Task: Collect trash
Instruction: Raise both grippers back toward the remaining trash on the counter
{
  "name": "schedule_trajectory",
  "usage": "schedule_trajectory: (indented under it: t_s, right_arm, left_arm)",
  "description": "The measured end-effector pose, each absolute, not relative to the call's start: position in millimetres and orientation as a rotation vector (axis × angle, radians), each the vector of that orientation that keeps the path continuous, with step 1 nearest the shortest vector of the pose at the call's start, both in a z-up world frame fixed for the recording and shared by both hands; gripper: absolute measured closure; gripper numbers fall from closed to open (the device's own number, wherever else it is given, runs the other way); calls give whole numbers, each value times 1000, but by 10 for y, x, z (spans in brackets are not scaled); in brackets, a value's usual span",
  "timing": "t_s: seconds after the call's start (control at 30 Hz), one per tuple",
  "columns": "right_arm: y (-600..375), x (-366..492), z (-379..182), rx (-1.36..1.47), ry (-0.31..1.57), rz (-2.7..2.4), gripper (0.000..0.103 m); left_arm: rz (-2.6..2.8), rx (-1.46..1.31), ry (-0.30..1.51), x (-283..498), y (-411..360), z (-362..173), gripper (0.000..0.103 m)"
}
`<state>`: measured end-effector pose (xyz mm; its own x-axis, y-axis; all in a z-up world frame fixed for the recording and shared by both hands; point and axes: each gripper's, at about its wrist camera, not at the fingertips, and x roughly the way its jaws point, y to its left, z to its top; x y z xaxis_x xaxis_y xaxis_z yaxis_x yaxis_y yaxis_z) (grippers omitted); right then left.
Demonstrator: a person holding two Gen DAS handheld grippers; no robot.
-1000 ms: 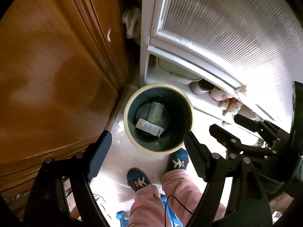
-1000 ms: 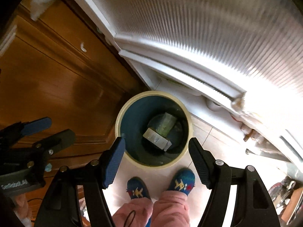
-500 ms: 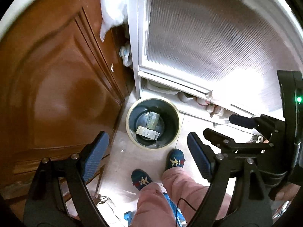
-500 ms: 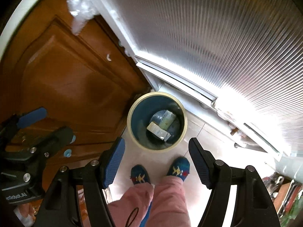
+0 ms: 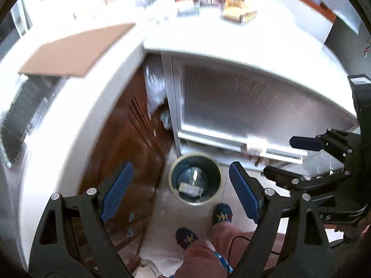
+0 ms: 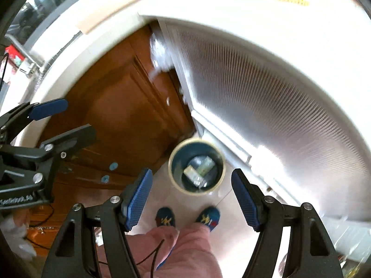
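At the near edge of both views, the person's pink trouser legs [image 6: 185,250] and blue patterned slippers [image 6: 206,216] stood on the pale tiled floor [image 5: 162,220]. The left gripper [image 5: 180,192] hung above them with its blue pads spread wide and nothing between them, its jaws having just been opening; the right gripper [image 6: 191,197] was likewise parted and empty. Just beyond the slippers sat the round trash bin [image 5: 172,186], cream-rimmed with a dark inside, upright on the floor; pieces of trash [image 5: 189,188], a pale flat packet and a greenish wrapper, lay at its bottom. The bin stood in the corner between a brown wooden cabinet door [image 6: 120,106] on the left and a white-framed ribbed glass door [image 6: 266,106] on the right. A crumpled clear plastic bag [image 6: 158,53] hung in the gap between the two doors. Farther off, a white countertop [image 5: 231,39] ran over both doors. Only the left wrist view showed the counter's top well: a flat brown cardboard sheet [image 5: 76,53] lay on its left part, and blurred jars and yellow packets [image 5: 238,11] crowded the far side. The right wrist view alone showed two small blue dots [image 6: 109,172] low on the wooden cabinet and, at its left edge, the left gripper from the side; the left wrist view showed the right gripper at its right edge.
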<state>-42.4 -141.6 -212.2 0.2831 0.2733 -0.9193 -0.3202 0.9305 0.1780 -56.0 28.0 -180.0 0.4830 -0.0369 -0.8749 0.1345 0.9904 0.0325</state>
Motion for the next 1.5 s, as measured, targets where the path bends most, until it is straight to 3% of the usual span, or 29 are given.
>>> schedule_trajectory:
  t_s: [0.33,0.73,1.07,1.5]
  right_arm:
    - [-1582,-384,-1047,-70,1009,418,31]
    - [-2051,-167,-613,-8,850,383,31]
    - [-2471,299,-422,73,777,326,31]
    - [-2648,1043,-499,263,863,252,25]
  left_arm:
    - [-74,145,859,-558,146,-833,20]
    - [-7,168,697,-359,-123,-125,20]
    - [24,138,658,-20,-166,74,20]
    - [-1,-39,769,755,401,-8,20]
